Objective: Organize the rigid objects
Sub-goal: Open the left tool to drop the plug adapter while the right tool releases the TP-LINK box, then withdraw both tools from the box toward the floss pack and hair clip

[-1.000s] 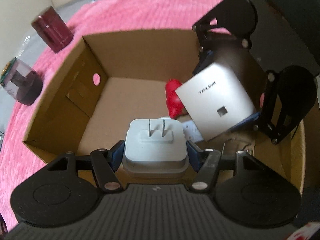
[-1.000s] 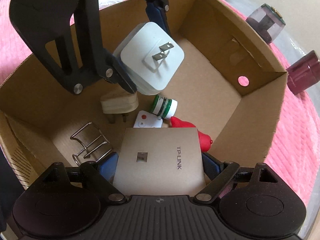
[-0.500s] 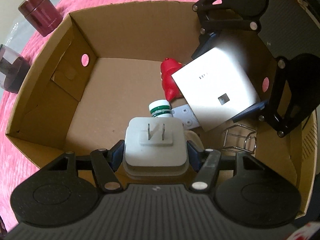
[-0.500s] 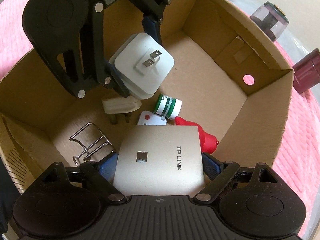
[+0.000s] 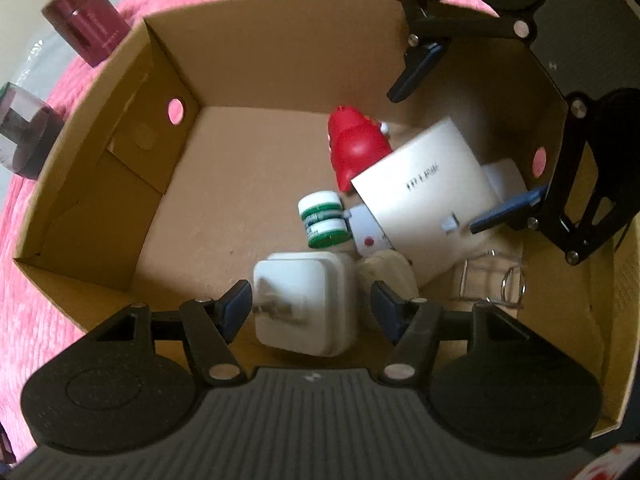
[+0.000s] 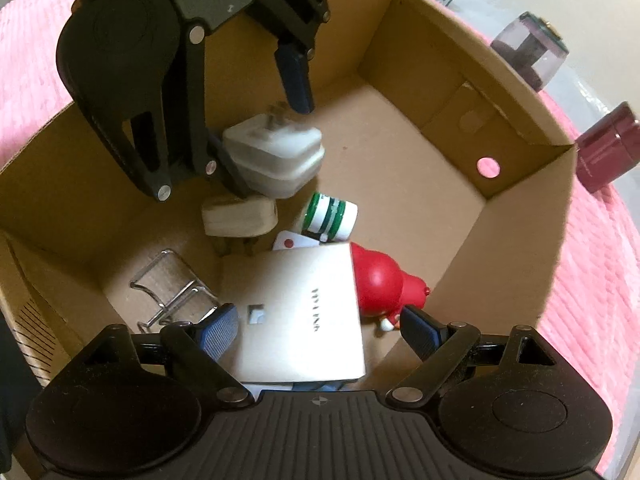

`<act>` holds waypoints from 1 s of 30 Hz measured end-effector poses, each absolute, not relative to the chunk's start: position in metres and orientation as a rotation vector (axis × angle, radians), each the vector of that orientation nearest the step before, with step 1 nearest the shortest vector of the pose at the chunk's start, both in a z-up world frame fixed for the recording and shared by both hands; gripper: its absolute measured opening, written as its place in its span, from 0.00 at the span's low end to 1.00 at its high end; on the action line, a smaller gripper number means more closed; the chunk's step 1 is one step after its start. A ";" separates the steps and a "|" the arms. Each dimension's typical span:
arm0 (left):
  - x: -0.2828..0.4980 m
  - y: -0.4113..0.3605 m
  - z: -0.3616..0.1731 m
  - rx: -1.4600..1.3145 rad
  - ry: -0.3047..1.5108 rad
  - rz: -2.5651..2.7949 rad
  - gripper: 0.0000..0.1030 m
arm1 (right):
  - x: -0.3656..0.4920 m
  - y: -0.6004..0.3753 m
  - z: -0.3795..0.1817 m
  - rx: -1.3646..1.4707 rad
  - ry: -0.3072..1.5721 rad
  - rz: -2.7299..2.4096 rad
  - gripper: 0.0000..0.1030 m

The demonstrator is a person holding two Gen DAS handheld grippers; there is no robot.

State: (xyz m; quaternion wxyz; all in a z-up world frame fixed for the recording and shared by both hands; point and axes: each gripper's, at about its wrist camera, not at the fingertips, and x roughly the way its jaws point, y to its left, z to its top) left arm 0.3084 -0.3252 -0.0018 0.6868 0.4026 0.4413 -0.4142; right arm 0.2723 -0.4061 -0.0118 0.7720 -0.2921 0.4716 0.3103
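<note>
Both grippers point down into an open cardboard box (image 5: pixel 280 40). The white plug adapter (image 5: pixel 304 304) lies blurred on the box floor below my left gripper (image 5: pixel 310 308), whose blue pads stand apart from it, so the gripper is open. In the right wrist view the adapter (image 6: pixel 272 160) sits tipped, prongs upward, beside a beige plug (image 6: pixel 240 216). The white TP-LINK panel (image 6: pixel 300 312) rests slanted on the items beneath my right gripper (image 6: pixel 320 328). That gripper is open too, with a gap at its right pad.
Also in the box are a red toy (image 5: pixel 356 148), a green-and-white jar (image 5: pixel 322 220), a small white tag with a red dot (image 5: pixel 366 236) and a wire clip (image 5: pixel 492 280). Outside on the pink mat (image 5: pixel 40 280) stand a maroon cylinder (image 5: pixel 86 20) and a purplish container (image 5: pixel 24 136).
The adapter has left my left gripper and dropped to the box floor, tipping over. The TP-LINK panel has left my right gripper and settled onto the red toy and tag.
</note>
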 end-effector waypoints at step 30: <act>0.156 -0.117 0.098 0.104 0.589 -0.469 0.80 | 0.126 -0.390 0.110 0.293 0.525 0.337 0.83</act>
